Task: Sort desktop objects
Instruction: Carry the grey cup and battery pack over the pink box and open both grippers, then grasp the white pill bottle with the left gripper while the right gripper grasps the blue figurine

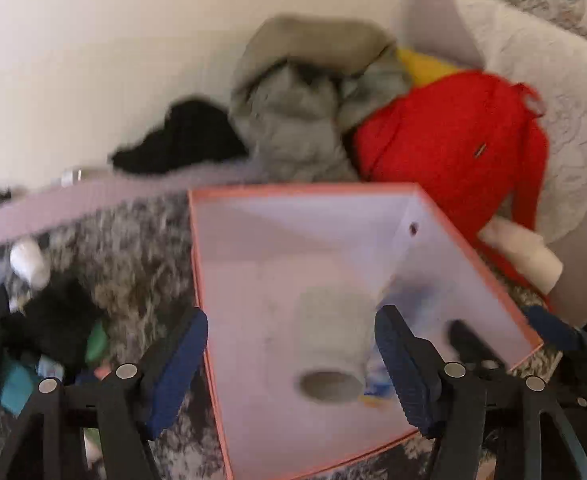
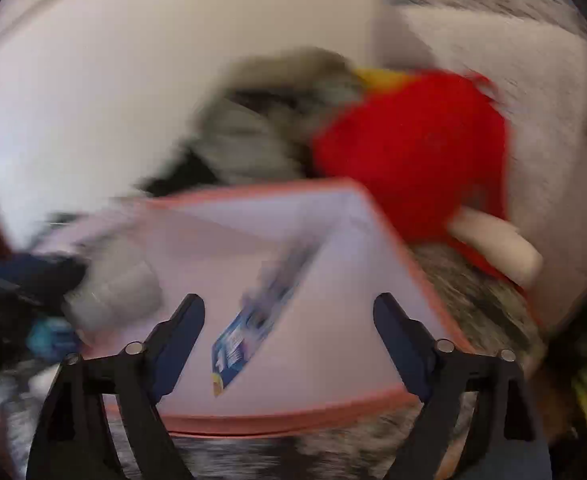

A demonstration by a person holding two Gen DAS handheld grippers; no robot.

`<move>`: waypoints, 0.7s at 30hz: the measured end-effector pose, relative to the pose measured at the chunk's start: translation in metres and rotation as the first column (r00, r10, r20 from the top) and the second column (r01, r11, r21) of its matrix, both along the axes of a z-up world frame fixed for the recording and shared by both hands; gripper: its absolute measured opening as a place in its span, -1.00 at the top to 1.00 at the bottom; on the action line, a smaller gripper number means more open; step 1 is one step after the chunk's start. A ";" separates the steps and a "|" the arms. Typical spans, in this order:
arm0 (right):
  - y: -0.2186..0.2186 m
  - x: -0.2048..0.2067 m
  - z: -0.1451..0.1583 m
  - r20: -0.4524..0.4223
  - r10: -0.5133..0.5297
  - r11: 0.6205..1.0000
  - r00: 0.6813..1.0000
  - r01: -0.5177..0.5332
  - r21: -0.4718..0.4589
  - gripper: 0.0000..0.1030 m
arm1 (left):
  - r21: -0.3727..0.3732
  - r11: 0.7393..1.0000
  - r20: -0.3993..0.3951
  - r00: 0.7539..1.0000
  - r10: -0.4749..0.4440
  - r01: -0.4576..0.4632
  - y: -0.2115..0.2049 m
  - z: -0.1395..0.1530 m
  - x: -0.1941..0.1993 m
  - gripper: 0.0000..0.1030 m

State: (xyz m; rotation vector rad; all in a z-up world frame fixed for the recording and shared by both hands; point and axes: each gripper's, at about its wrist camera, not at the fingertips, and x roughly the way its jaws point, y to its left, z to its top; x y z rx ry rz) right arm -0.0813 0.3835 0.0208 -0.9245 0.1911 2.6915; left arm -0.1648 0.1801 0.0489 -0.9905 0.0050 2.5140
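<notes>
Against the pale wall (image 1: 93,60): a red bag (image 1: 453,140), grey clothing (image 1: 293,120) heaped just beside it, something black (image 1: 185,140), perhaps another garment, further left. Behind the bag, a white quilted pillow (image 1: 553,92). Underneath, a mottled grey blanket (image 1: 141,248).

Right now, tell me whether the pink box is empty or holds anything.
Not empty: the pink box holds a grey cylindrical container lying on its side and a flat blue packet.

box (image 1: 433,216) open above, red bag (image 1: 453,136) behind
</notes>
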 end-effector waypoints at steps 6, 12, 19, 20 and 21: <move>-0.025 0.030 0.023 -0.178 0.049 0.999 0.983 -0.050 -0.005 -0.75 | -0.007 0.973 -0.025 0.973 0.229 -0.229 -0.114 -0.026 0.025 -0.80; -0.123 0.009 0.011 -0.181 0.435 0.875 0.882 -0.461 -0.146 -0.83 | -0.017 0.925 0.249 0.894 0.373 -0.381 -0.210 -0.123 0.034 -0.83; -0.235 -0.053 -0.058 0.106 0.625 0.762 0.773 -0.574 -0.300 -0.82 | -0.107 0.941 0.256 0.906 0.337 -0.320 -0.189 -0.156 0.021 -0.82; -0.241 -0.062 -0.063 0.127 0.608 0.780 0.784 -0.560 -0.280 -0.82 | -0.116 0.940 0.265 0.902 0.340 -0.320 -0.186 -0.160 0.014 -0.82; -0.244 -0.069 -0.065 0.136 0.587 0.800 0.798 -0.546 -0.248 -0.80 | -0.103 0.939 0.288 0.894 0.345 -0.329 -0.190 -0.166 0.007 -0.82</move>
